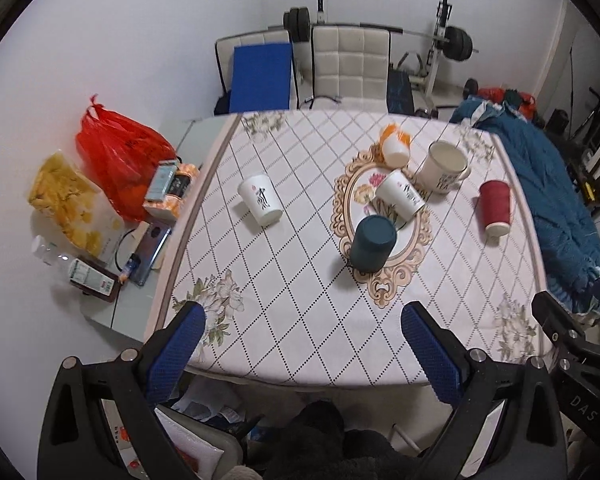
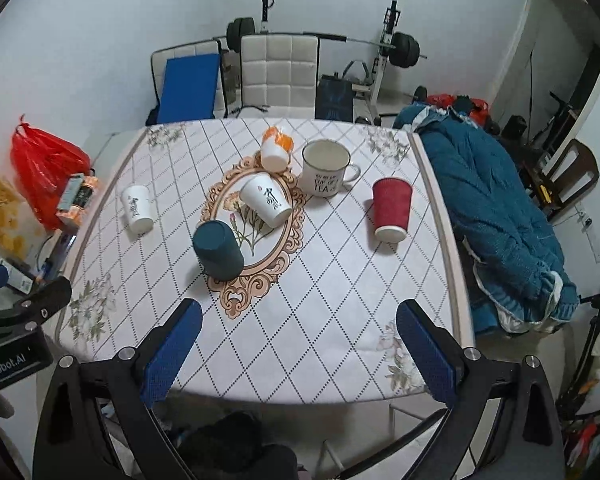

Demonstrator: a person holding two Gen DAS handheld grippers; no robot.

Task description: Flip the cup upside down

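Several cups stand on the patterned tablecloth [image 1: 300, 320]. A dark teal cup [image 1: 373, 243] [image 2: 217, 249] stands upside down on the ornate oval mat [image 2: 260, 240]. A white printed cup [image 1: 400, 196] [image 2: 266, 199] on the mat, another white printed cup [image 1: 259, 199] [image 2: 137, 209] at the left, a red ribbed cup [image 1: 495, 207] [image 2: 391, 210] at the right and an orange-white cup [image 1: 396, 146] [image 2: 275, 149] at the back are also upside down. A white enamel mug [image 1: 444, 166] [image 2: 327, 167] stands upright, mouth up. My left gripper [image 1: 304, 350] and right gripper [image 2: 298, 348] are open and empty above the near table edge.
A red bag [image 1: 120, 156], a snack bag [image 1: 72, 200], boxes and a bottle [image 1: 76, 268] lie on the side surface at the left. A blue quilt [image 2: 496, 216] lies to the right. White chairs [image 2: 278, 76] and a barbell rack [image 2: 384, 52] stand behind.
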